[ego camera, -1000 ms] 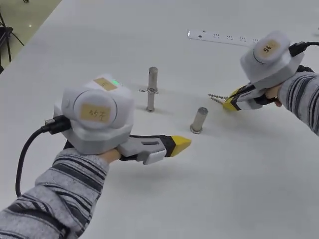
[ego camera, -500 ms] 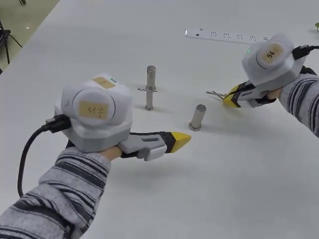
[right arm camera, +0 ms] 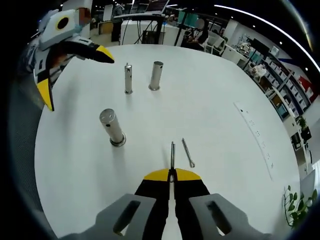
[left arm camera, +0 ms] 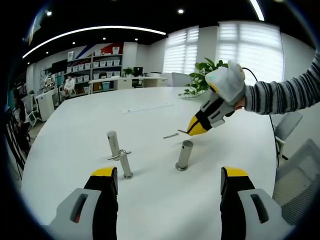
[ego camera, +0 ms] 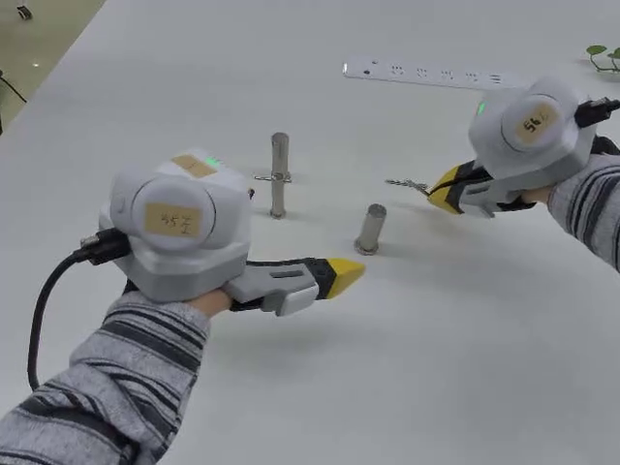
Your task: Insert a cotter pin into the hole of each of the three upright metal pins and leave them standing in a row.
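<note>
Left gripper (left arm camera: 169, 173): lower frame, jaws apart, empty.
Right gripper (right arm camera: 172, 175): lower centre, jaws closed on a cotter pin (right arm camera: 172, 151).
Loose cotter pin (right arm camera: 188, 152): on the white table (right arm camera: 210, 100), just right of the held one.
Metal pins, upright: near pin (right arm camera: 112, 127) mid-left; thin pin (right arm camera: 128, 78) and thick pin (right arm camera: 156, 75) in the upper part of the frame.

Three upright metal pins (right arm camera: 112, 129), three cotter pins (right arm camera: 188, 151), one power strip (ego camera: 426, 75) on the far side, one potted plant (ego camera: 605, 53) far right.
</note>
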A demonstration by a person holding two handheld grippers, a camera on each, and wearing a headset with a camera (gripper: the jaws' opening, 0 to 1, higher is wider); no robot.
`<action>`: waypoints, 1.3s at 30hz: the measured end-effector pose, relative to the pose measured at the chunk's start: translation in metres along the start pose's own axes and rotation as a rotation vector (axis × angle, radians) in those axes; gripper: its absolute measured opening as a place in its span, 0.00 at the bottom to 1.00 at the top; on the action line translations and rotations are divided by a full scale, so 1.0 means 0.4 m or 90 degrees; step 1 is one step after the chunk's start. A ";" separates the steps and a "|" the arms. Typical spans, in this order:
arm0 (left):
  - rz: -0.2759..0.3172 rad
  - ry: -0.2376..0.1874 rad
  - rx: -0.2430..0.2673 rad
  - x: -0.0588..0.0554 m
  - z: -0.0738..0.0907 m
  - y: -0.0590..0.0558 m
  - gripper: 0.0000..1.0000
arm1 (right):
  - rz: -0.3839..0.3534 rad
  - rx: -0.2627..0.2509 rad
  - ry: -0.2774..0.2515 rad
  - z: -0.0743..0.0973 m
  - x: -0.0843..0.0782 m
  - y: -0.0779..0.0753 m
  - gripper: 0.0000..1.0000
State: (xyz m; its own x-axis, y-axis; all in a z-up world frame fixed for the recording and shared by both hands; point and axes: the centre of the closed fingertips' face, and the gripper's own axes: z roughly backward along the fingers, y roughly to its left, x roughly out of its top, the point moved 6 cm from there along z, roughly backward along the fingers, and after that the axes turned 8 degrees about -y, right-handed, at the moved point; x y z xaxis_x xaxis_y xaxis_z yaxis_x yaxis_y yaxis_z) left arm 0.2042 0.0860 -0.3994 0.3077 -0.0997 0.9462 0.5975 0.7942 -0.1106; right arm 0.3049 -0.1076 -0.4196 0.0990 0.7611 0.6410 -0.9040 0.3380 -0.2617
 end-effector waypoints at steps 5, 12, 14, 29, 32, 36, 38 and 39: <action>0.004 0.010 -0.013 -0.007 0.000 -0.012 0.78 | 0.027 -0.002 -0.004 0.024 0.006 0.027 0.00; 0.020 0.001 -0.033 0.002 -0.007 -0.029 0.71 | 0.053 0.008 -0.043 0.053 0.030 0.056 0.00; 0.022 0.000 -0.034 0.005 -0.009 -0.032 0.69 | 0.058 0.009 -0.051 0.062 0.037 0.066 0.00; 0.043 0.000 -0.083 0.040 -0.018 -0.086 0.51 | 0.131 0.047 -0.093 0.124 0.084 0.157 0.00; 0.056 -0.002 -0.099 0.048 -0.018 -0.104 0.48 | 0.164 0.051 -0.102 0.136 0.090 0.175 0.00; 0.076 -0.009 -0.113 0.055 -0.017 -0.117 0.43 | 0.189 0.060 -0.108 0.144 0.094 0.188 0.00; 0.081 -0.012 -0.115 0.057 -0.016 -0.122 0.41 | 0.198 0.062 -0.111 0.149 0.095 0.193 0.00; 0.087 -0.012 -0.119 0.059 -0.016 -0.126 0.39 | 0.200 0.064 -0.113 0.152 0.097 0.198 0.00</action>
State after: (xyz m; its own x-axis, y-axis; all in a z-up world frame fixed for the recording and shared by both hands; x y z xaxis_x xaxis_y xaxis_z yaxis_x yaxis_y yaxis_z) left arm 0.1861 0.0396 -0.3735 0.3822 0.0136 0.9240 0.6783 0.6749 -0.2905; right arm 0.2120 -0.0851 -0.3715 -0.2550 0.7083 0.6583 -0.9162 0.0406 -0.3986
